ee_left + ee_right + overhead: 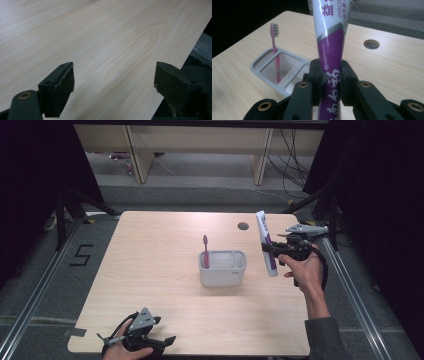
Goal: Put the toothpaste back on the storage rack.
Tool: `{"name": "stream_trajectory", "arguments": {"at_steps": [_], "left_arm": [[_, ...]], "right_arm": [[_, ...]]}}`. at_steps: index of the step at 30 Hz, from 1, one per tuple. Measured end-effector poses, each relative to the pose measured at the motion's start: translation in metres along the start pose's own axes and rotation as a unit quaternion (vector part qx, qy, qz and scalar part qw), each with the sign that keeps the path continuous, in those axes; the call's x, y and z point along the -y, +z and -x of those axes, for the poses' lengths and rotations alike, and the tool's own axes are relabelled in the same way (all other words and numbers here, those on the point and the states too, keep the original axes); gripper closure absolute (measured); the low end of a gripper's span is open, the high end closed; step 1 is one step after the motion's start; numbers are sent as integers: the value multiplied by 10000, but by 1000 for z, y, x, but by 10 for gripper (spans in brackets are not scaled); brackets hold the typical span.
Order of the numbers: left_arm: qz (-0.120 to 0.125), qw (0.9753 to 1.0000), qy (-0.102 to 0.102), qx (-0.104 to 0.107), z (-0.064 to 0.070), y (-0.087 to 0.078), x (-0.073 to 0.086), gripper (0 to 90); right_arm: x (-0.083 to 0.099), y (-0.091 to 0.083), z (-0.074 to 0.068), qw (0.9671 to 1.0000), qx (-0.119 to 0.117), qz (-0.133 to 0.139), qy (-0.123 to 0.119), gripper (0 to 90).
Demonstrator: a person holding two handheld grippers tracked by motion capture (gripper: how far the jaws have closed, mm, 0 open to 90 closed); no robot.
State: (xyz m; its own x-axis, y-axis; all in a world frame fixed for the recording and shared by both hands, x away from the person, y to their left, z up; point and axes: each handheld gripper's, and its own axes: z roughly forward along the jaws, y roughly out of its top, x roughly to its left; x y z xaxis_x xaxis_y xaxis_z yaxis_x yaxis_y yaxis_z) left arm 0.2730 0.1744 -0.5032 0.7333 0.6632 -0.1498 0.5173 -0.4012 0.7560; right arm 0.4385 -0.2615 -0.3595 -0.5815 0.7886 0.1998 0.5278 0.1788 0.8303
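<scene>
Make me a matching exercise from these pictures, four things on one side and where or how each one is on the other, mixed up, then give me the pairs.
Things:
1. toothbrush
2. toothpaste tube
3. left gripper
4. holder

States:
A. open, low at the table's near edge, holding nothing
B. stands mid-table, divided into compartments
C. clamped in the right gripper, off the table
D. upright in an end compartment, bristles up

Pairs: 1-D, 2-C, 3-A, 4-B
</scene>
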Motion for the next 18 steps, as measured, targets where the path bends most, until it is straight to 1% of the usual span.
{"name": "stream_trajectory", "arguments": {"at_steps": [1, 2, 3, 4, 5, 6, 7, 8, 10, 11, 14, 15, 16, 18], "left_arm": [[-5, 10000, 1, 4, 0, 0, 0, 162], [-80, 9999, 80, -71, -2, -1, 0, 162], [-87, 9999, 88, -69, -2, -1, 0, 162], [-50, 9999, 68, -57, -2, -1, 0, 162], [-61, 10000, 53, -13, -1, -1, 0, 162], [-41, 10000, 44, -5, -1, -1, 0, 162], [-55, 10000, 32, 17, -1, -1, 0, 162], [-71, 10000, 51, 20, -1, 0, 0, 162], [-78, 9999, 66, 20, -1, 0, 0, 162], [-49, 10000, 58, 16, 0, 0, 0, 162], [-57, 10000, 49, 20, -1, 0, 0, 162], [-67, 10000, 52, 0, -1, -1, 0, 162], [-69, 10000, 47, 12, -1, -1, 0, 162], [-52, 10000, 45, 16, -1, 0, 0, 162]], "right_arm": [[-1, 1, 1, 9999, -27, 29, -93, 756], [-1, 1, 0, 9999, -5, 51, -140, 756], [-2, 0, 0, 9998, 28, 41, -174, 756], [-3, 2, -2, 9998, 14, 121, -148, 756], [-4, 1, -4, 9999, -27, 111, -98, 756], [-5, 1, -5, 9998, -80, 115, -126, 757], [-5, 1, -7, 9998, -58, 151, -72, 756], [-7, 1, -8, 9998, -96, 114, -134, 756], [-8, 2, -9, 9998, -98, 141, -138, 756], [-9, 3, -11, 9995, -165, 174, -192, 757], [-11, 6, -15, 9994, -195, 231, -183, 757], [-12, 6, -15, 9994, -171, 202, -230, 757], [-13, 8, -17, 9993, -234, 217, -204, 757], [-14, 9, -18, 9992, -184, 241, -271, 757]]}}
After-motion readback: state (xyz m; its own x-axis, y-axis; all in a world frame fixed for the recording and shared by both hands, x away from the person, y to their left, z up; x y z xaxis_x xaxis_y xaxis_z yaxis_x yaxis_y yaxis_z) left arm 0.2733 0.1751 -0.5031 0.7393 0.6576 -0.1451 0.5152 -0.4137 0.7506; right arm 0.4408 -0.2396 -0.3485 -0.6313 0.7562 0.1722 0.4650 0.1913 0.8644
